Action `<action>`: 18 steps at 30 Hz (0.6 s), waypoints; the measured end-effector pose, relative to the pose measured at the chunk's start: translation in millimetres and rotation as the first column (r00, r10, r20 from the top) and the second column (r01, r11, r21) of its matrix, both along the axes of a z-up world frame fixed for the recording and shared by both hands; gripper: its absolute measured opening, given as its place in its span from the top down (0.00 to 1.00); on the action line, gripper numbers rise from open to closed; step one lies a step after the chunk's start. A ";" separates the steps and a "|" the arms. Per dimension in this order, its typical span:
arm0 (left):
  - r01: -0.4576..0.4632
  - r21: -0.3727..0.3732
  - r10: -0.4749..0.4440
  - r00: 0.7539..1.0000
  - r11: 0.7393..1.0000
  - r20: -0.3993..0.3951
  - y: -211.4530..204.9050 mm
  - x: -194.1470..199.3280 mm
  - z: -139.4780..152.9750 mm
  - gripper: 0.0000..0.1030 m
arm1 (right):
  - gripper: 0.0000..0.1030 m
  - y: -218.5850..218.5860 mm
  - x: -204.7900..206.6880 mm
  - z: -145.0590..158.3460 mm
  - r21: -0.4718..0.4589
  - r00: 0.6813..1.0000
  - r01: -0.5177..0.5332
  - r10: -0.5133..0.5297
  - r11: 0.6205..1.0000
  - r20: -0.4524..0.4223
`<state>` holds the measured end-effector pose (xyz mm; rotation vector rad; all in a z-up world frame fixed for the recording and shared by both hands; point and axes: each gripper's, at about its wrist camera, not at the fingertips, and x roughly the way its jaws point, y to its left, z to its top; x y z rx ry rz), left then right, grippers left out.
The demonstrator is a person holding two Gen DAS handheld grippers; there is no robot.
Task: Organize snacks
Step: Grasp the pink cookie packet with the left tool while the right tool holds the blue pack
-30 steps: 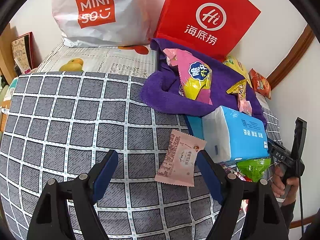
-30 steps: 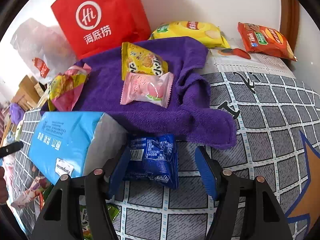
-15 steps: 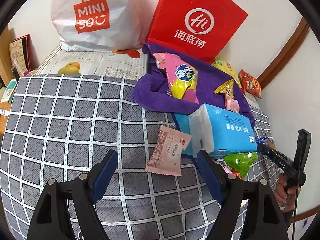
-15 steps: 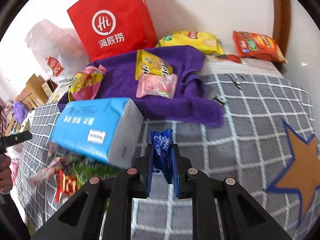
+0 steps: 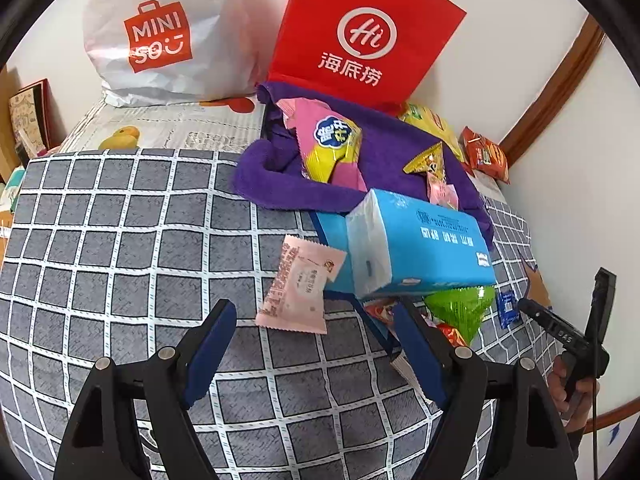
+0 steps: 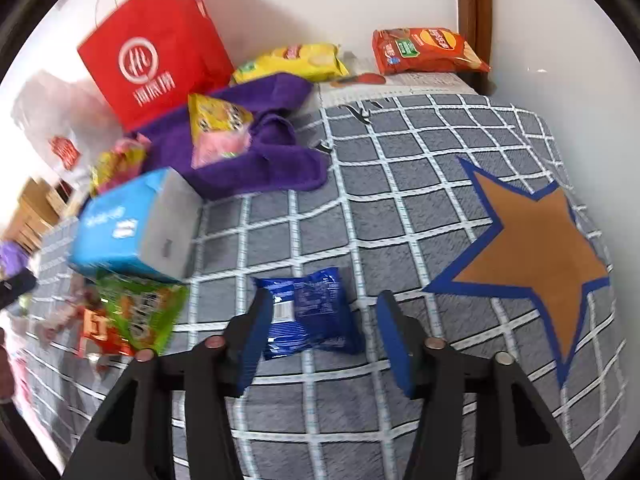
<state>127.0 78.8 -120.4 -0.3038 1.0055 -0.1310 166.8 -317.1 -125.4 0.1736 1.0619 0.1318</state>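
My right gripper (image 6: 320, 336) is opening its jaws, and the small blue snack packet (image 6: 310, 314) lies flat on the checked bedspread (image 6: 400, 208) between them, free of the pads as far as I can see. I judge it light and crinkly, a soft foil pouch with slippery faces and probably something brittle inside, so I would pinch it across the narrow width or by a sealed end, and only gently. My left gripper (image 5: 310, 346) hangs spread wide with nothing in it, above the pink packet (image 5: 300, 288), which lies flat with one corner touching the blue tissue pack (image 5: 420, 252). That tissue pack is the bulky thing here: it sits over a green bag (image 6: 140, 312) and some red wrappers, and it would crowd any reach to them. Further back a purple towel (image 5: 280, 184) carries more packets, with a red paper bag (image 5: 360, 36) and a white shopping bag (image 5: 160, 36) against the wall. Two crisp bags (image 6: 424, 50) lie well apart in the far corner.
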 end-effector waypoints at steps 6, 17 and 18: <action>-0.003 0.021 0.003 1.000 1.000 -0.019 -3.7 0.9 -7.6 0.24 | 0.28 28.5 1.1 -9.7 -0.061 0.998 -0.049 0.051 0.997 0.042; -0.014 0.100 0.017 0.999 0.995 -0.030 -11.1 20.7 -26.2 0.24 | 0.48 40.0 -2.8 -30.7 -0.181 0.993 -0.054 0.072 0.982 0.090; -0.008 0.110 0.011 1.000 0.994 -0.030 -13.2 24.2 -28.8 0.23 | 0.48 39.9 -4.4 -31.1 -0.183 0.992 -0.054 0.074 0.982 0.103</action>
